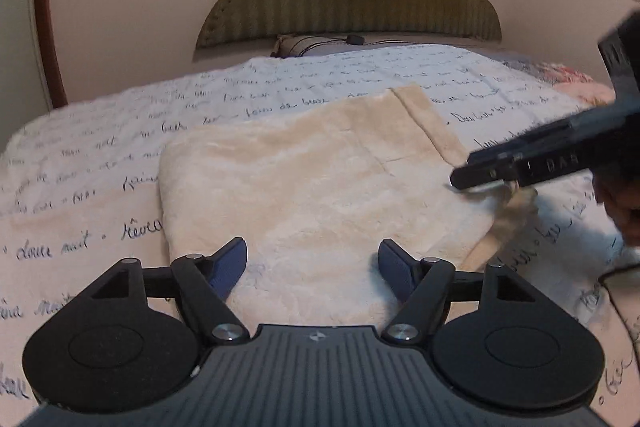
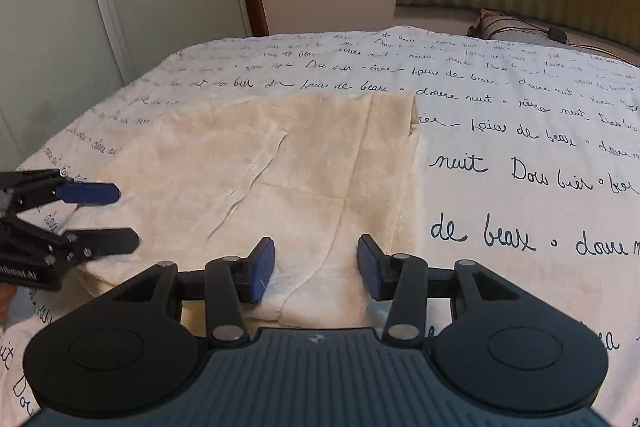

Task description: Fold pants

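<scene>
Cream fleece pants (image 1: 304, 187) lie folded on the script-printed bedspread (image 1: 120, 131). Left gripper (image 1: 312, 267) spread wide, empty, at their 6 o'clock edge. Right gripper (image 2: 316, 273) likewise agape, apparently holding nothing.

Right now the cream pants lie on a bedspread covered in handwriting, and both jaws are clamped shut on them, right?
Not quite: both sets of jaws stand open over the cream pants, as each wrist view shows. The handwriting bedspread is right.
</scene>
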The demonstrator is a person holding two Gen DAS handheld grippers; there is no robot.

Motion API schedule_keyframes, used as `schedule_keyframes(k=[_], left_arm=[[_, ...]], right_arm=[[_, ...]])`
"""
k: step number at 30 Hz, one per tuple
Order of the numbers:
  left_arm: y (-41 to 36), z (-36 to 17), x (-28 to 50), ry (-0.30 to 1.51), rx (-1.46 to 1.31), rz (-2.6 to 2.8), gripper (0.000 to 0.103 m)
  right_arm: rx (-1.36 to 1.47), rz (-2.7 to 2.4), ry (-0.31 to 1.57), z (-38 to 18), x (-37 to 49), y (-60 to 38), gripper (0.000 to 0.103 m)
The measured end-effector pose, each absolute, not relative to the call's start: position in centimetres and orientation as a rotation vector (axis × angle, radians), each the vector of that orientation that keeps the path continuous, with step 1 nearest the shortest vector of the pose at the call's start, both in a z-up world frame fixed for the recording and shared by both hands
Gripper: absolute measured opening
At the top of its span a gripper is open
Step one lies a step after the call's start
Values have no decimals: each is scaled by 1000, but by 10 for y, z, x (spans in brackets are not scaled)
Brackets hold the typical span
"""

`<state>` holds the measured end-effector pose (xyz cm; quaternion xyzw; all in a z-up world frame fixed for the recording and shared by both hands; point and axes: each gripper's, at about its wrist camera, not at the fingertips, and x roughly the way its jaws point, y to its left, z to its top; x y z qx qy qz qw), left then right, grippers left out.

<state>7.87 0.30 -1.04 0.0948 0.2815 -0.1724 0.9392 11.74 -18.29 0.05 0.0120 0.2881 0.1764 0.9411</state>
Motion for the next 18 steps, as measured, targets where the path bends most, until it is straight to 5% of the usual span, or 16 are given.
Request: schedule_keyframes(k=[7, 13, 18], left_arm=[[14, 23, 127, 523, 122, -311, 77], [24, -2, 197, 711, 106, -252, 78], [23, 2, 170, 657, 132, -232, 75]], right_arm=[[5, 363, 479, 43, 148, -171, 45], [-132, 295, 548, 24, 204, -146, 45], [-157, 275, 551, 18, 201, -144, 45]])
